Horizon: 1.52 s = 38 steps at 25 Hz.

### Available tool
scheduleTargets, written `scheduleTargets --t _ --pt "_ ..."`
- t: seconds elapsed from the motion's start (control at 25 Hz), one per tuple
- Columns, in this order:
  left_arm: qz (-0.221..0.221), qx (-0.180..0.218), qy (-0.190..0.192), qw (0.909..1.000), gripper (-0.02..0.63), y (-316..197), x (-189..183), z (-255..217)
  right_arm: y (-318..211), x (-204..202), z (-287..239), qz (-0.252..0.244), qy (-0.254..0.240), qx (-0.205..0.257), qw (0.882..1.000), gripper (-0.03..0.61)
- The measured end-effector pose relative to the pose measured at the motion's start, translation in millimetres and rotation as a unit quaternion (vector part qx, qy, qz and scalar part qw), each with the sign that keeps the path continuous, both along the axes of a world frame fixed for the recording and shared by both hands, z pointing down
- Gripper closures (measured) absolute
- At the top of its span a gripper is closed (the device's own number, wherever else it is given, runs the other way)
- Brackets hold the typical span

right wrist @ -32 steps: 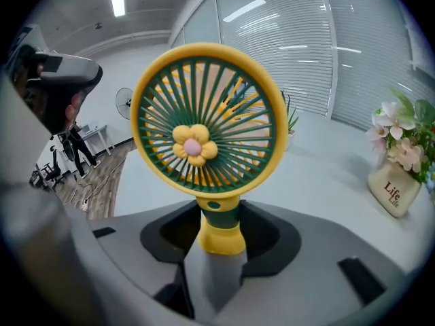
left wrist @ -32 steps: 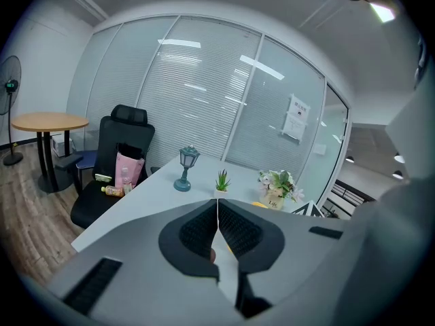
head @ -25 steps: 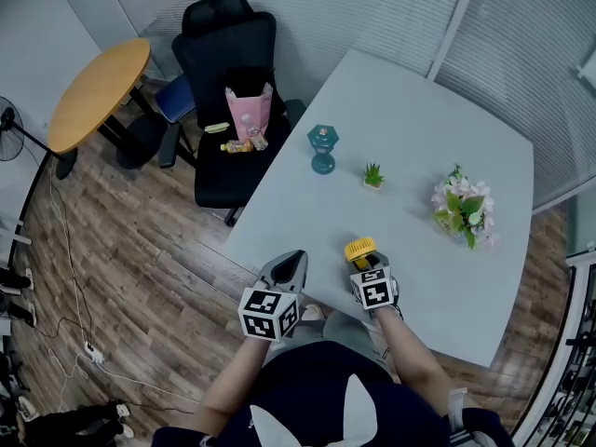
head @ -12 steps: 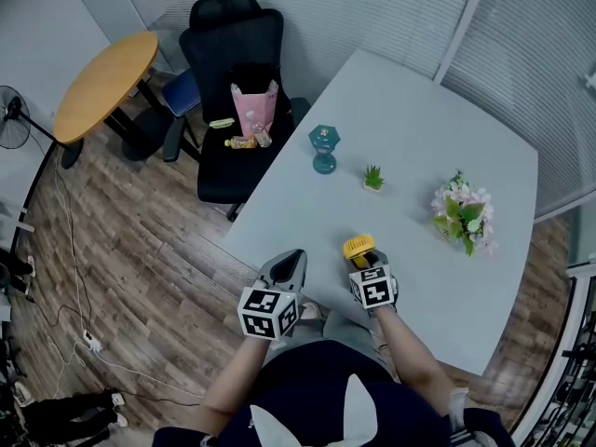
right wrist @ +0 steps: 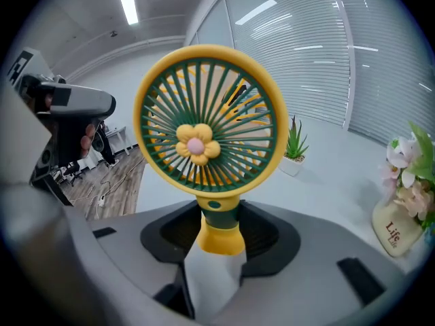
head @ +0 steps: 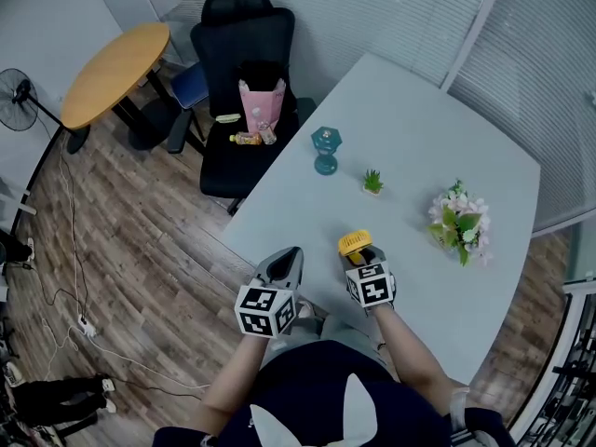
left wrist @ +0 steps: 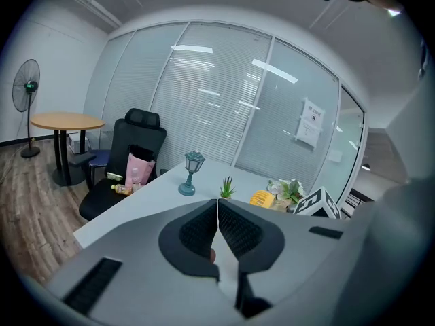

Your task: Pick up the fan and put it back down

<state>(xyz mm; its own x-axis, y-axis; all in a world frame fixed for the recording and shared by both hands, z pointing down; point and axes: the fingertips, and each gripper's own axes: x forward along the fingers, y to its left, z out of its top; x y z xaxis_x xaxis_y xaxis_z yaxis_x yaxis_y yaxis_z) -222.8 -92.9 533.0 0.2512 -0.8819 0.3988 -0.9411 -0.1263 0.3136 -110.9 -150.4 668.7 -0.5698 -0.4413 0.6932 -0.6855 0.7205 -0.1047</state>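
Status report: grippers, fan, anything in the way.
Left gripper shut, empty. Right gripper shut on fan stem, fan upright. Potted plant and flowers stand apart, beyond it.

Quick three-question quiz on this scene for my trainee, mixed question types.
1. True or false: the left hand-held gripper holds the fan.
2. What stands on the black chair? A. pink bag B. laptop C. helmet
3. Fill in: the right hand-held gripper grips the fan by its ____.
Key: 1 false, its jaws are shut on nothing. 2 A. 3 handle.
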Motion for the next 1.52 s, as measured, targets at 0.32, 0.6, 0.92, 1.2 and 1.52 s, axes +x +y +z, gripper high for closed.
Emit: scheduleTargets --t 0.32,0.6,0.92,1.2,1.52 --pt "-0.017 0.001 0.000 0.9999 0.592 6 2 -6 4 -9 -27 -0.023 -0.017 -0.001 1.000 0.397" --pt "-0.025 0.003 0.002 0.9997 0.592 12 7 -11 10 -12 -56 -0.043 -0.024 0.010 0.999 0.397" --pt "-0.022 0.007 0.004 0.9997 0.592 19 21 -16 22 -7 -85 -0.055 -0.029 0.006 0.998 0.397" --pt "-0.012 0.006 0.004 0.9999 0.592 25 34 -14 32 7 -105 -0.047 -0.035 0.006 0.998 0.397" --pt "-0.005 0.003 0.008 1.0000 0.592 30 44 -10 42 22 -119 -0.039 -0.042 0.013 0.998 0.397"
